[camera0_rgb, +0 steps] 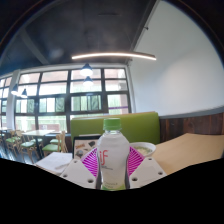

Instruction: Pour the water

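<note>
Gripper view, single frame. Clear plastic water bottle (pixel 114 158) stands upright between the two fingers, its green cap (pixel 113 125) at the top, a pale label with pink lettering around the body. Gripper (pixel 114 172) low in the frame, both magenta pads (pixel 93 162) lying right against the bottle's sides, left and right; no gap visible on either side, so the fingers look clamped on the bottle. The bottle's base is hidden below the fingers, so whether it rests on the surface or is lifted cannot be told. Light wooden table (pixel 190 152) spreads to the right of the bottle and a little to its left. Just behind the bottle to the right, part of a white bowl-like dish (pixel 143 149) shows; its contents cannot be made out. To the left of the bottle, some white paper or napkin (pixel 60 160) lies on the table. Beyond the table, a green bench backrest (pixel 125 126) stands directly behind the bottle's cap. Farther back, a wall of large windows (pixel 70 100) with dark frames, daylight outside; chairs and tables (pixel 25 140) near the windows, small and indistinct. Overhead, a long linear ceiling light (pixel 113 56) is lit against a dark ceiling. White wall (pixel 180 70) to the right.
</note>
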`<state>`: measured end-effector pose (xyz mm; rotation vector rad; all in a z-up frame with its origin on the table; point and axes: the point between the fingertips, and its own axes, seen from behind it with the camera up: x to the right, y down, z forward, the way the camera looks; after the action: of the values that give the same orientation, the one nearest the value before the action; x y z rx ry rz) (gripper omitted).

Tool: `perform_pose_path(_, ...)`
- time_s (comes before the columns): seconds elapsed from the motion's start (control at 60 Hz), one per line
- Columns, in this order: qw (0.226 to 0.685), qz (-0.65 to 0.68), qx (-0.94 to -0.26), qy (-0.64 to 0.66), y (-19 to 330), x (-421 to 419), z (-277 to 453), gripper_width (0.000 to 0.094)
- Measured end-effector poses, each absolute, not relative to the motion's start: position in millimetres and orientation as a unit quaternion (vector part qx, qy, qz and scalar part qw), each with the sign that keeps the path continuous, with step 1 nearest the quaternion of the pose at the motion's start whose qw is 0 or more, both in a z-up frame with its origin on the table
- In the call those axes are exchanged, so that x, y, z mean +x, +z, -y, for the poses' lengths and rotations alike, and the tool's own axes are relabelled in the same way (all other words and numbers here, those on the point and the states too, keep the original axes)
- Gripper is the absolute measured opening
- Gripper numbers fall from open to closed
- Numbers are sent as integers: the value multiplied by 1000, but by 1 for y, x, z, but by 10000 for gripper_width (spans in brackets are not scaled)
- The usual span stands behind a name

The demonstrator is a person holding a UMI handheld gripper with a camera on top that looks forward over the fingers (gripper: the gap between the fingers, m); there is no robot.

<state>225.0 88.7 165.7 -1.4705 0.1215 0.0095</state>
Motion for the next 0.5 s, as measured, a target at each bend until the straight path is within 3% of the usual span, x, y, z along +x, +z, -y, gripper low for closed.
perform_pose_path(0.117,708,-61,-704,-7,110,247,-111,318)
perform_pose_path(0.5,714,-49,-696,-52,110,226,-97,339)
